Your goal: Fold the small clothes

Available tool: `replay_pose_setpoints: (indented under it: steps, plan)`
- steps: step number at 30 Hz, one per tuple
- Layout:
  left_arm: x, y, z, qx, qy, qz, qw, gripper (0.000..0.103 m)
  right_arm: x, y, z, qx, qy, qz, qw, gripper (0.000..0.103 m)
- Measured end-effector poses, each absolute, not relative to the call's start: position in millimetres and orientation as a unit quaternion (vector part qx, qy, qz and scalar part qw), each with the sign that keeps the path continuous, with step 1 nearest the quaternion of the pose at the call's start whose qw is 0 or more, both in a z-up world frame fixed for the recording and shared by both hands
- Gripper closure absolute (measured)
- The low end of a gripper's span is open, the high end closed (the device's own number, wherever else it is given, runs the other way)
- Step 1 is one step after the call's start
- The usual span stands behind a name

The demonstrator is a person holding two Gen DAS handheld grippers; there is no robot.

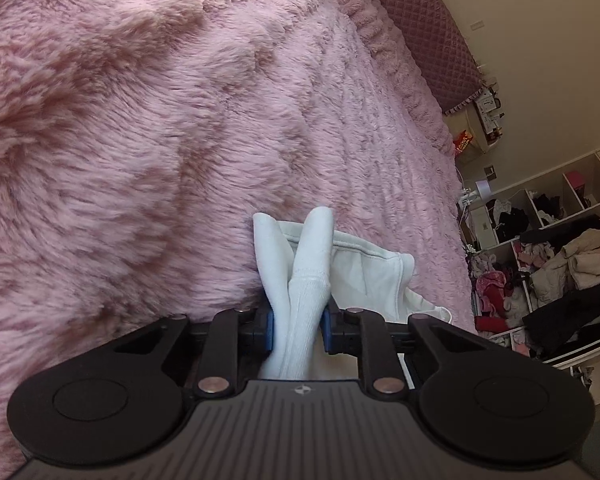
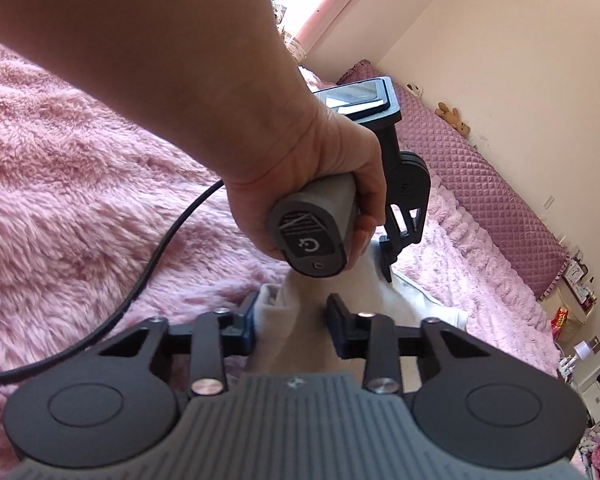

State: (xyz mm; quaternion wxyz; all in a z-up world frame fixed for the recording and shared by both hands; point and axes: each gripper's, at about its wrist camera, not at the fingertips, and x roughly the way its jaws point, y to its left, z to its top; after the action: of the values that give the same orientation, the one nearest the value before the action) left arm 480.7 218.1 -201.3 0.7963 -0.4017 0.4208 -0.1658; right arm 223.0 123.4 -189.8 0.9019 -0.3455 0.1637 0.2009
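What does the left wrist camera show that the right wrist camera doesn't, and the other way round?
Only the left wrist view shows the white socks clamped in the left gripper, and the cluttered shelves.

Only the right wrist view shows the person's left hand gripping its handle, a black cable, and the right gripper open around pale cloth.

Both show the pink furry blanket and the quilted headboard.
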Motion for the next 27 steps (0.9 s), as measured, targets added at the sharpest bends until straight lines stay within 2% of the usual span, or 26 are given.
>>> replay_pose_setpoints:
  steps: [13, 27]
  plan:
    - [469, 179, -129, -0.382, 0.388, -0.178, 0.819, 0.086, 218, 75, -129, -0.237, 0.16, 0.174, 0.942, 0.1]
    - [466, 30, -73, -0.305, 0.382, -0.235, 0.84, 0.086, 201, -58, -81, -0.148, 0.138, 0.051, 0.978, 0.099]
